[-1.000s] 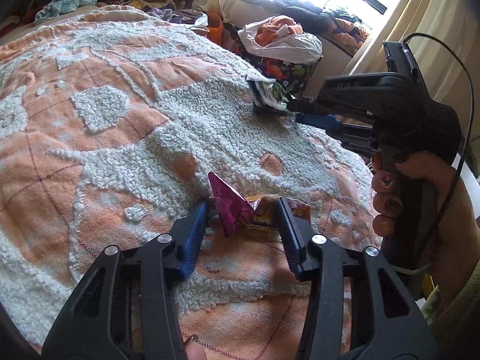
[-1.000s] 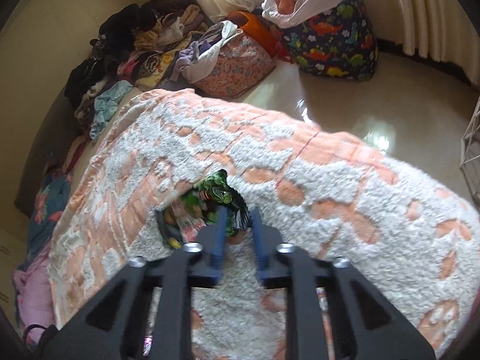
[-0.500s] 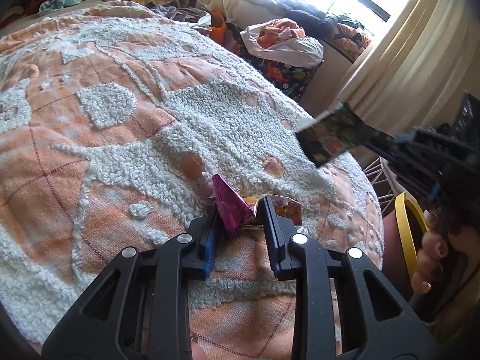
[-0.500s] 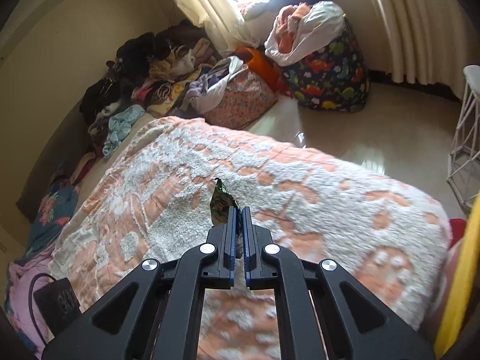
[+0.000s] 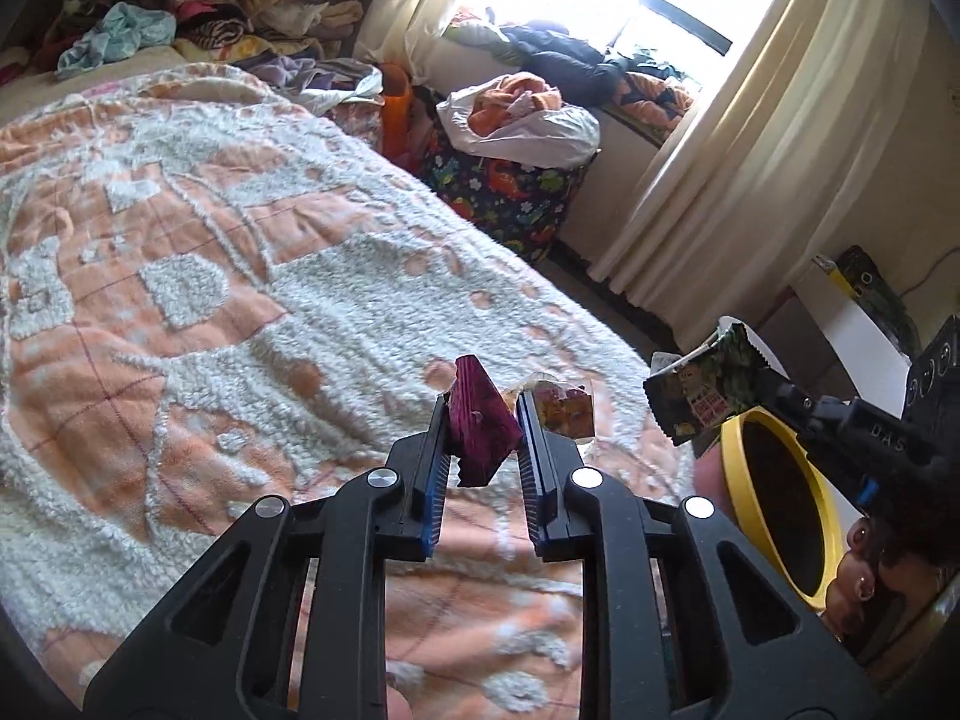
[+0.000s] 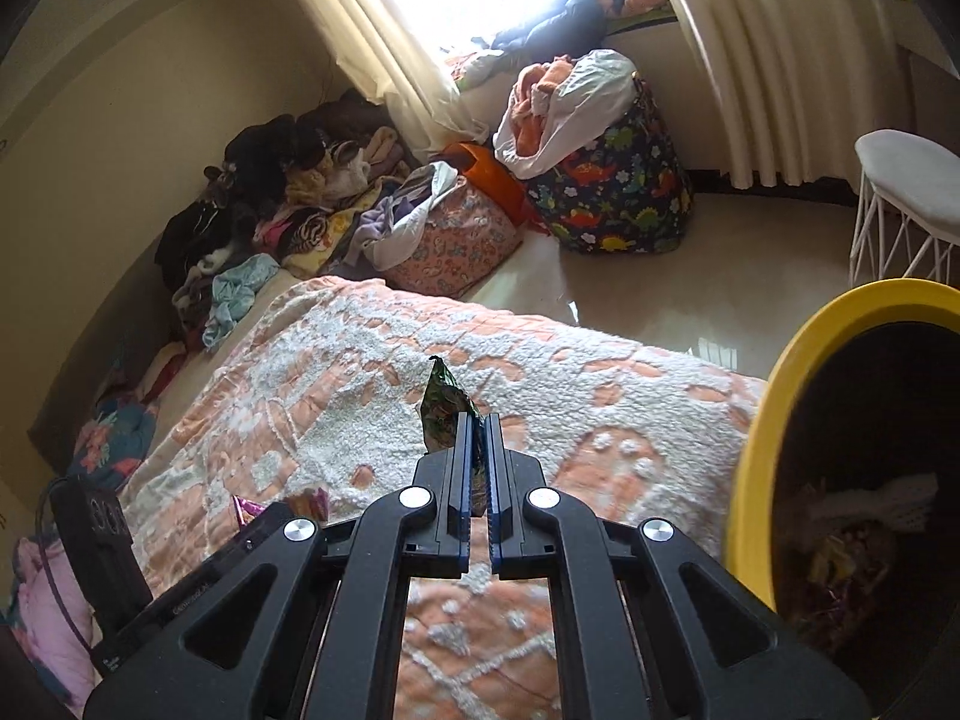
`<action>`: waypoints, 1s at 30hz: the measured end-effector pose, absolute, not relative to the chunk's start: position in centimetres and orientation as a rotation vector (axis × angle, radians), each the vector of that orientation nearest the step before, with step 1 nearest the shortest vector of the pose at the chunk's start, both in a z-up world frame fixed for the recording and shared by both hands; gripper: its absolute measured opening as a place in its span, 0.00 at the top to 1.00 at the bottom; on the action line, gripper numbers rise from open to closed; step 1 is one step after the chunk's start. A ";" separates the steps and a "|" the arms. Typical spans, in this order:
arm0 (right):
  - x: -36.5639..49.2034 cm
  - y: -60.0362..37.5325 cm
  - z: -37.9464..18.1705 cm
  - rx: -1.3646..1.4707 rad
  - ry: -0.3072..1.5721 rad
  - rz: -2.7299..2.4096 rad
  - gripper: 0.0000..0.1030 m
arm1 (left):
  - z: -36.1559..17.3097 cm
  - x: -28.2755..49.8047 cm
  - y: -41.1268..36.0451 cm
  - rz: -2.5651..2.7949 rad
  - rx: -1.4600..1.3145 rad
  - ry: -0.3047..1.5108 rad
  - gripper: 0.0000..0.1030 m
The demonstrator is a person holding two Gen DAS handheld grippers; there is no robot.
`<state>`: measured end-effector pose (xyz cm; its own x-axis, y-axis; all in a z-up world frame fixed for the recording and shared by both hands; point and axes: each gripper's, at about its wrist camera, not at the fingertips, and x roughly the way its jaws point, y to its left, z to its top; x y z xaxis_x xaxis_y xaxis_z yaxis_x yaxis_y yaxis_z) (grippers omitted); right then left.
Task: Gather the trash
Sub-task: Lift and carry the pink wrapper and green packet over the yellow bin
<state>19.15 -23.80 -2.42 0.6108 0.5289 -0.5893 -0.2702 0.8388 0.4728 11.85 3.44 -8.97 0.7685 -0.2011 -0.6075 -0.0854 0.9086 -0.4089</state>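
Note:
My left gripper (image 5: 483, 399) has a crumpled magenta wrapper (image 5: 483, 438) between its blue pads, a little above the orange-and-white bedspread (image 5: 240, 300). Its jaws are still closing on the wrapper. A yellow-orange packet (image 5: 564, 411) shows just behind the right finger; I cannot tell if it is lifted too. My right gripper (image 6: 478, 420) is shut on a green snack wrapper (image 6: 444, 405), held in the air beside a yellow-rimmed bin (image 6: 774, 396). In the left wrist view that green wrapper (image 5: 702, 396) hangs just left of the bin's rim (image 5: 729, 462). Several scraps lie inside the bin.
A dinosaur-print bag (image 5: 510, 192) stuffed with clothes stands on the floor past the bed. Clothes are piled (image 5: 210, 12) along the far wall. A white wire stool (image 6: 900, 192) stands by the curtains. A hand (image 5: 864, 582) grips the right tool.
The right gripper shut on the green wrapper and carried it off the bed, rightward to the yellow bin. The left jaws narrowed onto the magenta wrapper and rose with it.

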 end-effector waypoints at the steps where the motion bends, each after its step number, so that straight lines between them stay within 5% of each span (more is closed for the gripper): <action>1: 18.9 -24.3 -2.2 0.357 0.783 0.467 0.96 | -8.7 11.9 3.1 -0.074 -0.429 0.696 0.85; 30: 16.0 -35.5 -0.7 0.418 0.696 0.211 0.96 | -5.5 11.6 -8.5 -0.304 -0.232 0.692 0.85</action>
<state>15.95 -35.48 -0.75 0.7508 0.3239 -0.5756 -0.0499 0.8968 0.4396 11.58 -8.54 -5.47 0.7292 -0.3496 -0.5882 0.1972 0.9305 -0.3086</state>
